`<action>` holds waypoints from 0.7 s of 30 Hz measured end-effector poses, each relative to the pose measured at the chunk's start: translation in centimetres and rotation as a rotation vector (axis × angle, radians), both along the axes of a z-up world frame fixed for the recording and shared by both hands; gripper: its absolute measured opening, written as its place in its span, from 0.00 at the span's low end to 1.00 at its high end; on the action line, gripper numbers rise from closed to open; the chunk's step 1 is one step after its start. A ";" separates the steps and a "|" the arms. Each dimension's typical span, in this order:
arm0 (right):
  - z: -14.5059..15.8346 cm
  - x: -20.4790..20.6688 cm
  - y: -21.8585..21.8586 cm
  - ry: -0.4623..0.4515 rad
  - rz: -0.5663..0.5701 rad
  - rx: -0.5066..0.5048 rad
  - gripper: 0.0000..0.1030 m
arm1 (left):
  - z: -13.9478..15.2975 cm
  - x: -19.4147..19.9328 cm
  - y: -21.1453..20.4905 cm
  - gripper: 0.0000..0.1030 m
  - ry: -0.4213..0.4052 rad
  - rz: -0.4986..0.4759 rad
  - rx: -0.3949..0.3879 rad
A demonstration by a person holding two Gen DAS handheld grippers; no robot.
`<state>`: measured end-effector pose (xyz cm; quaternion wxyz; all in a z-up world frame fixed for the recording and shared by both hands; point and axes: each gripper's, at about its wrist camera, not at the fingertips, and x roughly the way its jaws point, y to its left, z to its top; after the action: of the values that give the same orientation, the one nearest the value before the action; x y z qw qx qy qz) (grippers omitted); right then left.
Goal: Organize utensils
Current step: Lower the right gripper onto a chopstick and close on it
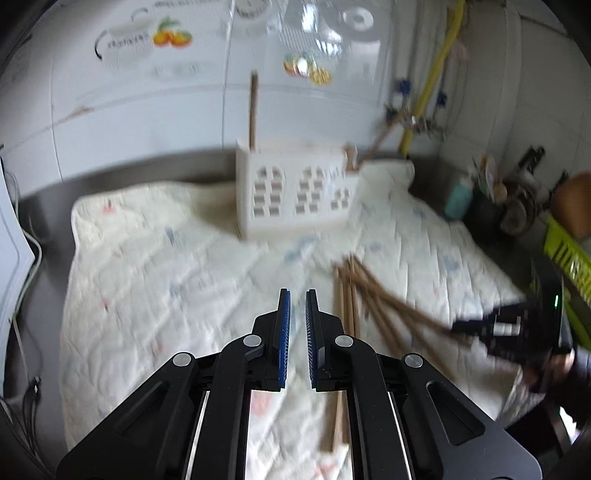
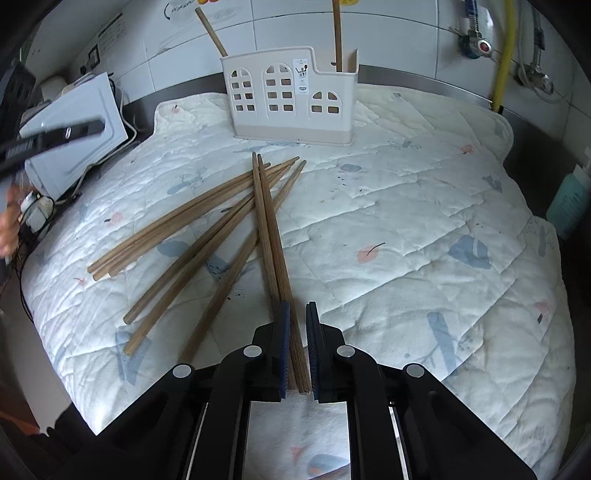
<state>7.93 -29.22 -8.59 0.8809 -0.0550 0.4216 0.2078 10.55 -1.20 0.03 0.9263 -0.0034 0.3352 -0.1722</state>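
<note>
While a loose heap of wooden chopsticks (image 2: 207, 229) lies fanned across the quilted mat (image 2: 406, 240), two of them (image 2: 271, 236) run side by side from near the holder back toward the right gripper (image 2: 297, 347), and their near ends sit between its blue pads, which are closed in on them; I judge this a grip on the pair rather than on one stick. Beyond the heap, at the far edge of the mat, stands the cream utensil holder (image 2: 291, 99) with arched cut-outs, against the tiled wall (image 2: 388, 33); one chopstick already stands in its left end (image 2: 212, 33) and another in its right end (image 2: 337, 33).

What could go wrong: the grip sits right at the end of the pair, so the long free length may droop or scissor apart on the lift; the two sticks also lie over others in the heap, and could drag them along or flick them off the mat. Carrying two at once may make the narrow compartment harder to hit.

As for pose, the right gripper points steeply down at the mat from the near side; the left gripper (image 1: 297, 332) hangs over bare mat just left of the heap, angled down less steeply, its pads drawn together with only a slit between them and nothing held; its view is blurred. A hand (image 2: 9, 221) shows at the left edge.
</note>
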 end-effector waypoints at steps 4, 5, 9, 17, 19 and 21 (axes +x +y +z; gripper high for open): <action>-0.1 0.0 0.3 0.006 0.040 -0.020 0.09 | -2.7 -1.3 -0.7 0.08 0.063 -0.044 0.001; -0.1 -0.1 0.6 0.004 0.050 -0.031 0.09 | -3.3 -1.5 -0.8 0.08 0.075 -0.051 0.003; -0.8 -0.1 1.1 0.002 0.074 -0.069 0.08 | -5.0 -2.3 -1.7 0.08 0.115 -0.090 0.020; -0.9 -0.2 0.7 0.008 0.048 -0.035 0.09 | -7.7 -2.6 -3.4 0.08 0.174 -0.135 0.048; -0.9 -0.3 0.7 0.006 0.044 -0.032 0.09 | -8.2 -2.3 -3.4 0.08 0.188 -0.121 0.045; -0.9 -0.3 0.6 0.007 0.039 -0.025 0.09 | -8.6 -2.1 -3.2 0.08 0.197 -0.113 0.045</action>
<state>7.60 -28.60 -9.48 0.8746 -0.0737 0.4259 0.2197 8.45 -4.45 -8.56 0.8775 0.0193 0.4282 -0.2151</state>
